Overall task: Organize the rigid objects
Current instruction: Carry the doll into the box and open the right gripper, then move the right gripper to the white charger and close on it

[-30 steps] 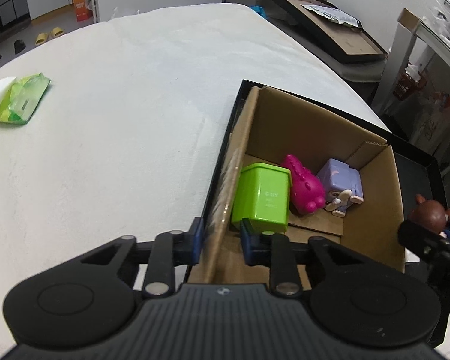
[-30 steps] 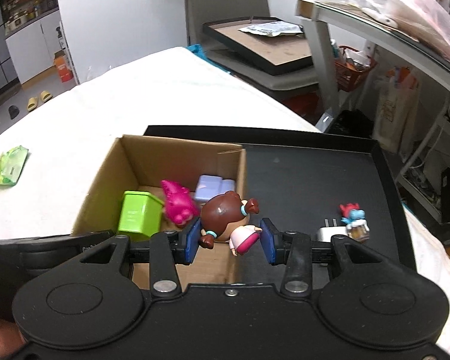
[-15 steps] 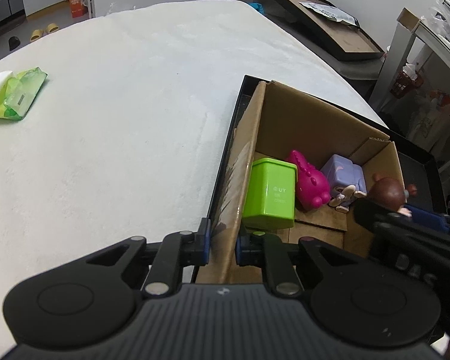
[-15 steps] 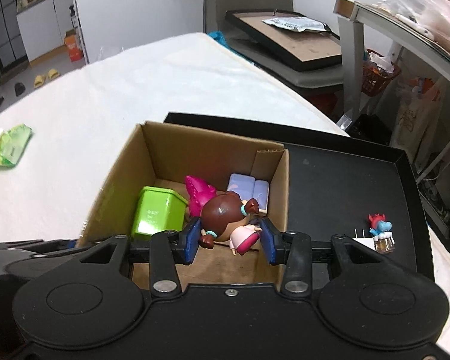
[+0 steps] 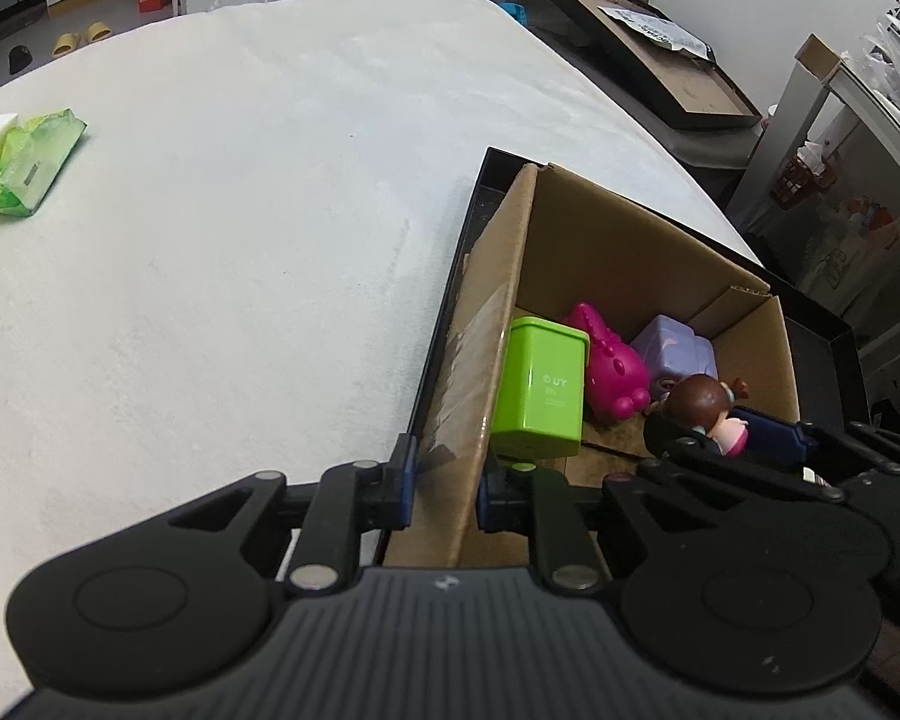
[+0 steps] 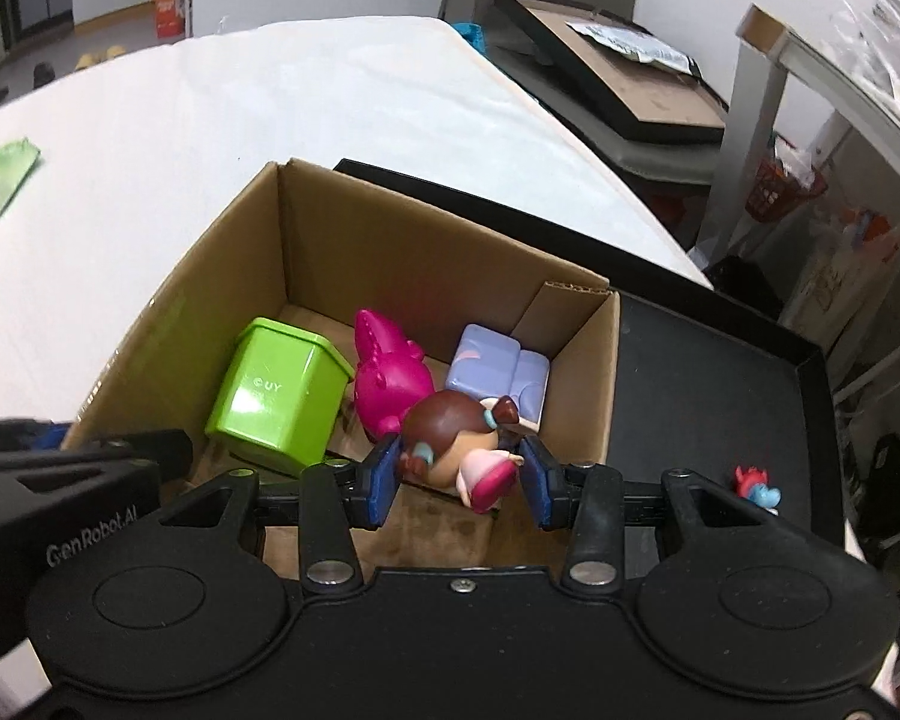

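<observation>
Here, two hand-held grippers at an open brown corrugated cardboard box (image 6: 390,252) standing in a shallow black tray (image 6: 720,396).

The small red-and-blue toy (image 6: 756,483) on the tray is half hidden, and only the right wrist view shows it. The right gripper (image 6: 459,474) clenches a glossy brown-haired doll figurine in pink (image 6: 456,438) over the box interior, just above the floor. The left gripper (image 5: 444,477) pinches the box's taped near wall. Inside lie a smooth lime-green plastic bin (image 5: 540,387), a magenta dinosaur toy (image 5: 609,369) and a lilac block (image 6: 501,369).
</observation>
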Demonstrator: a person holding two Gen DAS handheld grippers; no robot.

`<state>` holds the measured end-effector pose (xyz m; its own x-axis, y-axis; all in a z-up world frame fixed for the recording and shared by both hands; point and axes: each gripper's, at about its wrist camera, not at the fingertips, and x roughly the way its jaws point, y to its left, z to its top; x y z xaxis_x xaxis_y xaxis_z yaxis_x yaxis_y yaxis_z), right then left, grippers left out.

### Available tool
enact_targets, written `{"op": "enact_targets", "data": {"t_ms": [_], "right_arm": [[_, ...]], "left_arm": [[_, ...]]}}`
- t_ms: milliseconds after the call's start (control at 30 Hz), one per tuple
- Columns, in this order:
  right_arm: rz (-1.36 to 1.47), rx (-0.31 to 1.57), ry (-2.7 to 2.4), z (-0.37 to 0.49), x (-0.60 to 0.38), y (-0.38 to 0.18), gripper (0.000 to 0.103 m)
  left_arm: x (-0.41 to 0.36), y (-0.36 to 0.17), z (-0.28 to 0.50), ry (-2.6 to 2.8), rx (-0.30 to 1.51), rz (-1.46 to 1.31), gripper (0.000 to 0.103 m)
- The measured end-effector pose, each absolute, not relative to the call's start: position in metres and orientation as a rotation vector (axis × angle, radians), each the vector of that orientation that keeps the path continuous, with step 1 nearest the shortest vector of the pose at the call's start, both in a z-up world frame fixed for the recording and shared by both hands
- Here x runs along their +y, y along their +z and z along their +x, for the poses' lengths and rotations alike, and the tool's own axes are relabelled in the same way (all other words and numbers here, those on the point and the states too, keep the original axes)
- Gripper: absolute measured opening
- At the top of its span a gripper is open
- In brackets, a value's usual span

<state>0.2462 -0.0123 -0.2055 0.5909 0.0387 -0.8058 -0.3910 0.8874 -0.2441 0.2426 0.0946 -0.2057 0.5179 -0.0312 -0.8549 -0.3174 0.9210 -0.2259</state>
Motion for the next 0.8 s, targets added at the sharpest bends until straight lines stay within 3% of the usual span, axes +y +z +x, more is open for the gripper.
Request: {"op": "enact_targets", "data": {"t_ms": [267,800], "right_arm": [[-0.441,0.904,0.263,0.244,-0.012,-0.204,0.042],[-0.218,0.861,0.318,0.229,-0.059,-0.157,0.048]], "left_arm": [[0.093,-0.206,0.242,0.176,1.017,-0.38,0.018],[0.079,-0.194,0.238,0.209,0.993,-0.316,0.018]]}}
